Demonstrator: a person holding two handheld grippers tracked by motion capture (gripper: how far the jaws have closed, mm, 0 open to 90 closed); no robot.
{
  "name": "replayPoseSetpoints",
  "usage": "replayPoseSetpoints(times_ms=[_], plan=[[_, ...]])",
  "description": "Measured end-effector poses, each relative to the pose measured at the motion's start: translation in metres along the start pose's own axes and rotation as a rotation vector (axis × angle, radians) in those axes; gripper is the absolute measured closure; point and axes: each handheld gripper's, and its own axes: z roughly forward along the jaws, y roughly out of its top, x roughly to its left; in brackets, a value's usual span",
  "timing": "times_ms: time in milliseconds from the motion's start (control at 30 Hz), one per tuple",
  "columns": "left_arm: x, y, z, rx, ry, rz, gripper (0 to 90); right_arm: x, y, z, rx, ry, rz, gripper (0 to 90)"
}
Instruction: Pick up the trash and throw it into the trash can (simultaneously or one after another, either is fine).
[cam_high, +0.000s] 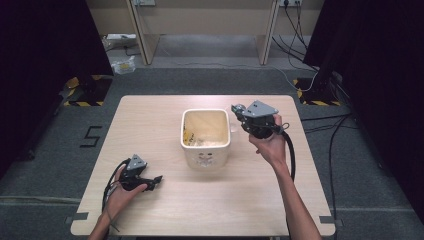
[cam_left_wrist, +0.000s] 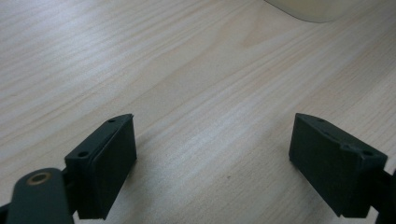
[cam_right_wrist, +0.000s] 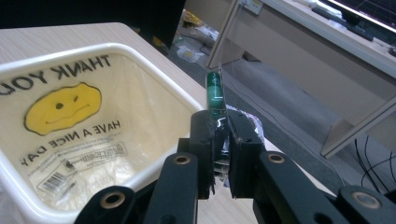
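Gripping a small green capsule in crinkled clear wrap (cam_right_wrist: 215, 95), the right gripper (cam_high: 239, 111) hovers at the right rim of the white bin (cam_high: 205, 156), seemingly to drop it in. A plastic bag with a yellow smiley (cam_right_wrist: 63, 107) lines the bin. At the near left, the left gripper (cam_high: 156, 180) idles on the table (cam_high: 250, 200), jaws wide, holding nothing.

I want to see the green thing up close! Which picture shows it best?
The right gripper view: the green wrapped thing fills the middle, pinched in the right tool. In the high view it is too small to tell.
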Motion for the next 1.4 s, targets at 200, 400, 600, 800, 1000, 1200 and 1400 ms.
replayPoseSetpoints(times_ms=[200,400,600,800,1000,1200,1400], plan=[[0.0,0.0,0.0,0.0,0.0,0.0,13.9,0.012,0.014,0.006,-0.017,0.034,-0.034,82.4],[0.0,0.0,0.0,-0.001,-0.001,0.0,13.9,0.023,0.023,0.015,-0.022,0.062,-0.055,82.4],[0.0,0.0,0.0,0.0,0.0,0.0,13.9,0.034,0.03,0.026,-0.017,0.1,-0.071,82.4],[0.0,0.0,0.0,0.001,0.0,0.0,13.9,0.044,0.03,0.038,0.006,0.153,-0.074,82.3],[0.0,0.0,0.0,-0.001,-0.001,0.0,13.9,0.051,0.03,0.048,0.025,0.193,-0.055,82.3],[0.0,0.0,0.0,-0.001,-0.001,0.0,13.8,0.055,0.027,0.058,0.061,0.231,-0.051,82.2],[0.0,0.0,0.0,-0.001,-0.001,0.0,13.9,0.058,0.023,0.064,0.089,0.256,-0.056,82.2]])
